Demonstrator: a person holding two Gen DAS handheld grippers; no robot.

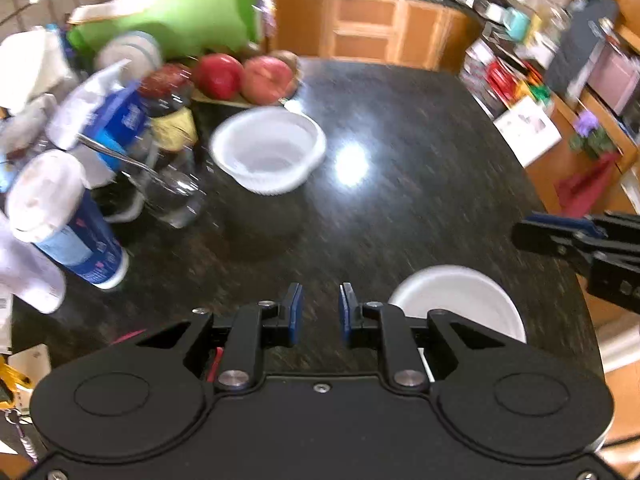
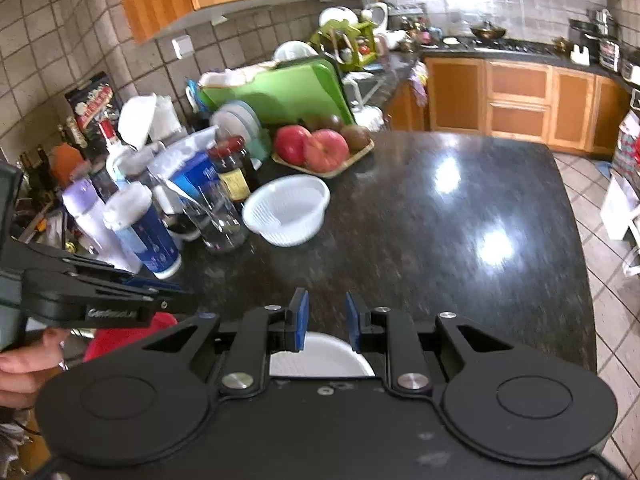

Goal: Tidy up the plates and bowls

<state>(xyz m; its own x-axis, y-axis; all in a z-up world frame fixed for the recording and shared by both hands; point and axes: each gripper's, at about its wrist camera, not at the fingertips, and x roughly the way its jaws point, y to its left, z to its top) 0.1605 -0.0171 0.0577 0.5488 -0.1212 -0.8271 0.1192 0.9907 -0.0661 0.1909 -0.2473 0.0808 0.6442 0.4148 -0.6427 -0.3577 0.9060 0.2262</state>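
Bowl point(image 1: 269, 150), white plastic with ribbed walls and a broad rolled rim, stands upright on the dark speckled desk point(image 1: 420, 128), just in front of a tray of red apples point(image 1: 248, 78) and beside a clear glass point(image 1: 176, 196) holding a spoon. A second white dish point(image 1: 456, 292), smooth and shallow, lies at the near edge of the desk; whether it is a plate or a bowl cannot be told, as the claw bodies cover most of it.

Left claw point(image 1: 320, 312): blue pads stand a little apart with only desk surface between them, nothing gripped. Right claw point(image 2: 326, 320): pads likewise slightly apart and gripping nothing, hovering over the rim of the near white dish point(image 2: 320, 354).

The left wrist view shows the right claw point(image 1: 532, 232) entering from the right edge, above that dish. The right wrist view alone shows the left claw point(image 2: 176, 300) from the side, a hand point(image 2: 24, 360) on its handle, a red item point(image 2: 128, 336) under it, wall cupboards and a stove along the far wall. A green cutting board point(image 2: 280, 88) leans behind the clutter in both views.
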